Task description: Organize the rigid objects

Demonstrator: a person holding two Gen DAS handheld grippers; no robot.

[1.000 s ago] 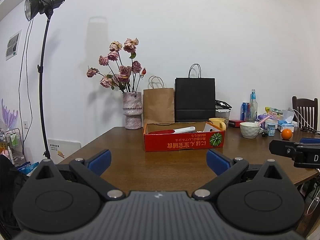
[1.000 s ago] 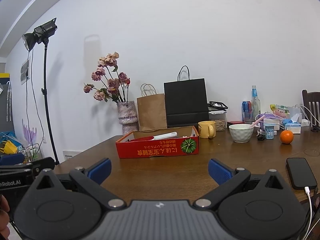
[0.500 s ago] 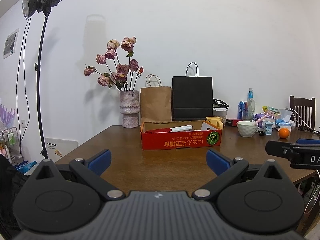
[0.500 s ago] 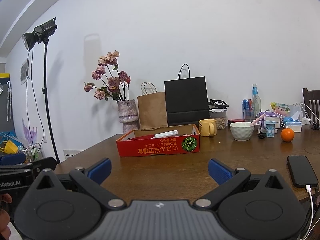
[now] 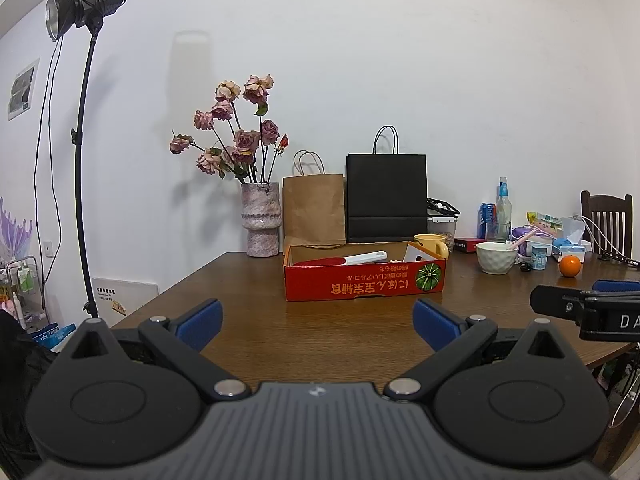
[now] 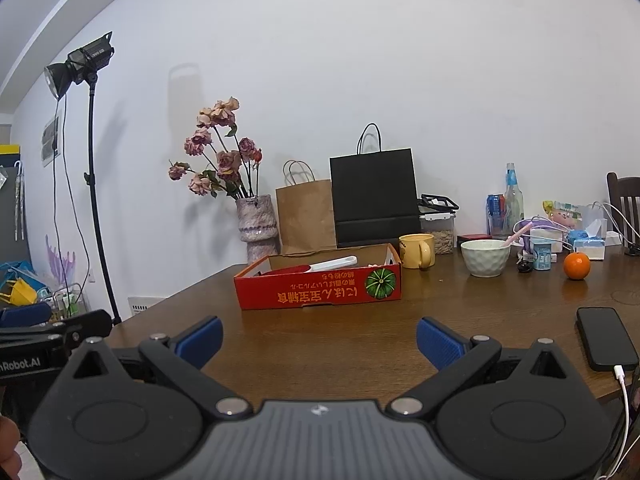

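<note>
Left wrist view: the left gripper (image 5: pixel 316 322) hangs over the near edge of the wooden table (image 5: pixel 248 320), its blue pads spread wide with nothing between them.
Right wrist view: the right gripper (image 6: pixel 318 338) is likewise spread wide and empty, above the table's near edge.
Red cardboard box (image 6: pixel 318 288): sits mid-table, well beyond both grippers, open at the top.
Box contents: a red and white utensil (image 6: pixel 316 267) leans inside, handle toward the right end.
Yellow mug (image 6: pixel 417 251): just beside the box's far right corner.
White bowl (image 6: pixel 485 258): right of the mug, a pink stick resting in it.
Orange (image 6: pixel 576 266): further right, apart from the bowl.
Black phone (image 6: pixel 606 338): near the table's right near edge, a white cable plugged in.
Far edge: vase of roses (image 6: pixel 256 226), brown bag (image 6: pixel 306 218), black bag (image 6: pixel 374 196) along the wall.
</note>
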